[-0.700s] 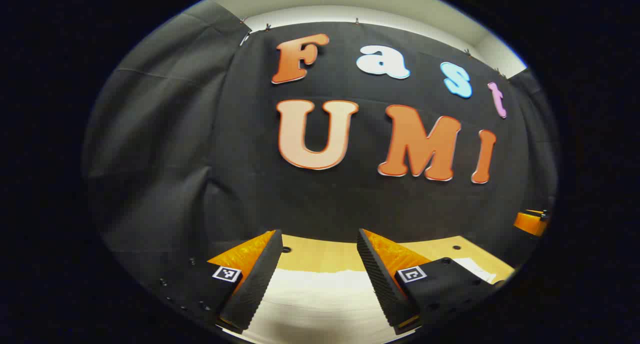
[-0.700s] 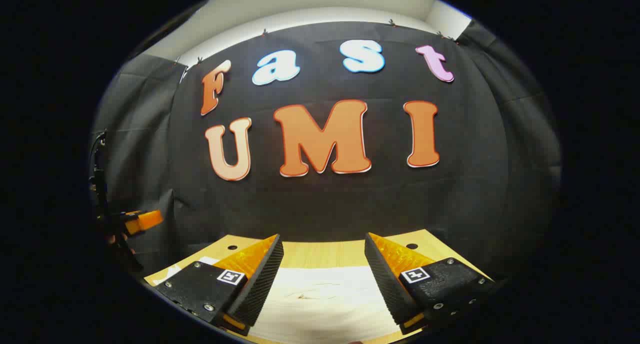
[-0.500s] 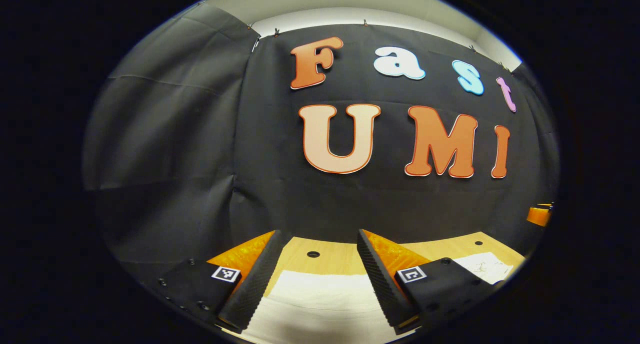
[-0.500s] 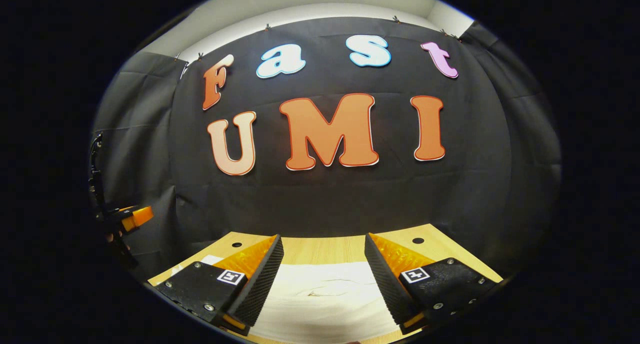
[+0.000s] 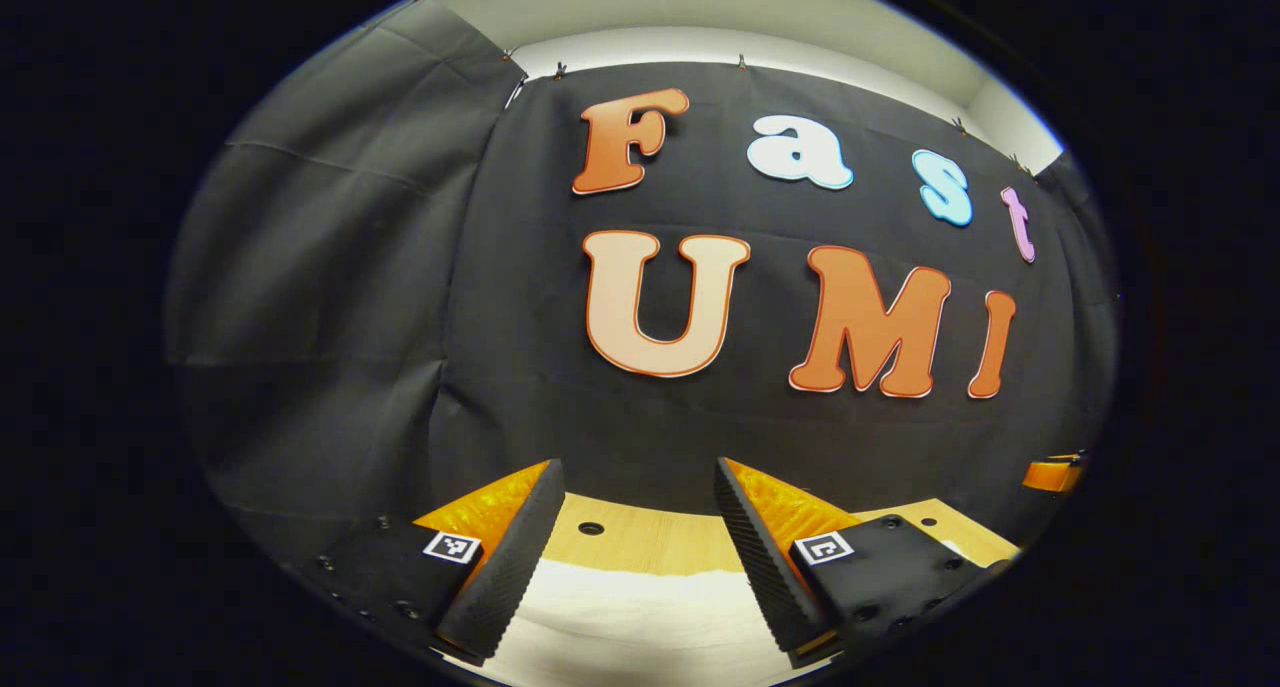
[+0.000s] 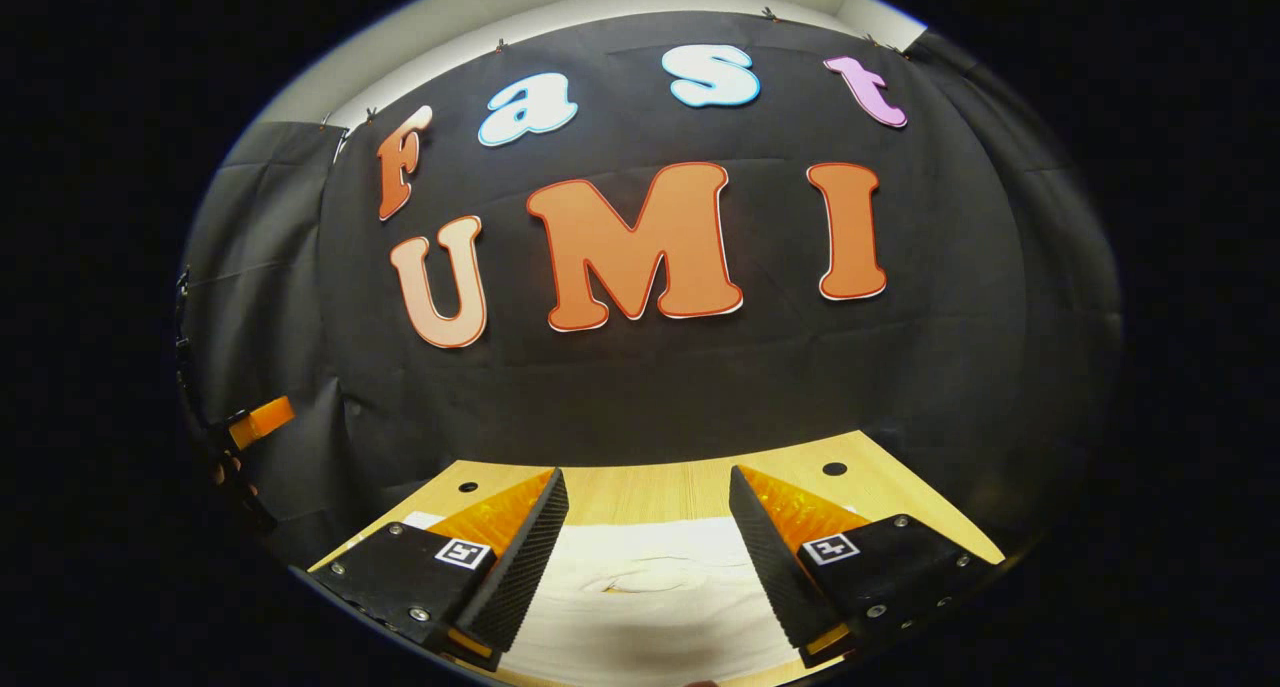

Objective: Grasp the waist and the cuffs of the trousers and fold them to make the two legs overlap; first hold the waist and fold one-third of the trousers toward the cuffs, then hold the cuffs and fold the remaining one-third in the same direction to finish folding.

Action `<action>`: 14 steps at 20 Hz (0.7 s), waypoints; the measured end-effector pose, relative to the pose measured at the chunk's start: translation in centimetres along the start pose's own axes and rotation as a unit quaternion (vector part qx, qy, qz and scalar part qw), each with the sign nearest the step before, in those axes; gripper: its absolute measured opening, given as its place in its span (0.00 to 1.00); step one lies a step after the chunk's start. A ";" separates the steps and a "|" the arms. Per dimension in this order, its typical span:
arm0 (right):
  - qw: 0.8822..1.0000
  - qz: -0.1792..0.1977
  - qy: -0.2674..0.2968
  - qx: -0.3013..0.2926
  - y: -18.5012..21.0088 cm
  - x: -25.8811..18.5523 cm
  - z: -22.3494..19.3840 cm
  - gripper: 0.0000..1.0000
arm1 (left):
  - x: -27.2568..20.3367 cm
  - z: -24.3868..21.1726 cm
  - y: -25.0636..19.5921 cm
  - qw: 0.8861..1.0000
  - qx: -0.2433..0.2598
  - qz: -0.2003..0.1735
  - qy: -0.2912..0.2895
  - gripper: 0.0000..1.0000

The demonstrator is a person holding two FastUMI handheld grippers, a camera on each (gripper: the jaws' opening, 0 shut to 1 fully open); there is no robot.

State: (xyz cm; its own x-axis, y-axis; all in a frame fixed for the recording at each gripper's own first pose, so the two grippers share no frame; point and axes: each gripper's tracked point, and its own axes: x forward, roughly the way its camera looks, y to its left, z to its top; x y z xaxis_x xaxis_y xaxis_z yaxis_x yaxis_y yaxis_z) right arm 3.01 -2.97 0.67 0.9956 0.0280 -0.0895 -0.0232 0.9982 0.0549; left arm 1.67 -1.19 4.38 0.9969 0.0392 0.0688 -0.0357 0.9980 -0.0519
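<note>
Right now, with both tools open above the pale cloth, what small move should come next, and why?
Probably lower both tools to the trousers on the table. The left tool and right tool hang open above the cloth, holding nothing, so no fold has been started.

We see the trousers (image 6: 650, 592) only as a pale patch, cut off below, waist and cuffs indistinguishable. The other gripper (image 6: 258, 422) sits small at the edge, its jaws unreadable.
</note>
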 end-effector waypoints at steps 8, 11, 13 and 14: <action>0.997 -0.002 0.054 0.055 -5.5 0.2 -2.9 0.97 | -0.9 -2.0 -5.3 1.000 0.011 0.001 0.020 0.98; 0.992 -0.037 0.071 0.101 -8.4 0.1 -3.8 0.98 | 0.8 -2.0 -7.2 0.999 0.001 -0.025 0.028 0.98; 0.986 -0.068 0.090 0.120 -10.2 -0.3 -5.0 0.98 | 1.9 -1.9 -8.1 0.998 -0.007 -0.043 0.034 0.98; 0.983 -0.084 0.096 0.131 -11.2 -0.4 -5.6 0.98 | 2.4 -2.0 -8.3 0.998 -0.008 -0.050 0.033 0.98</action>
State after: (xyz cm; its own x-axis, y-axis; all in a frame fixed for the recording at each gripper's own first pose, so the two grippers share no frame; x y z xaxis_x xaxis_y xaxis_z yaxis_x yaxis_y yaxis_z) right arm 2.36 -13.82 -5.45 0.9471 -0.1015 -0.3043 0.1892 0.9428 0.2746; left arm 4.54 -9.44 2.97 0.9978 -0.0651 0.0096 0.0656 0.9958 -0.0644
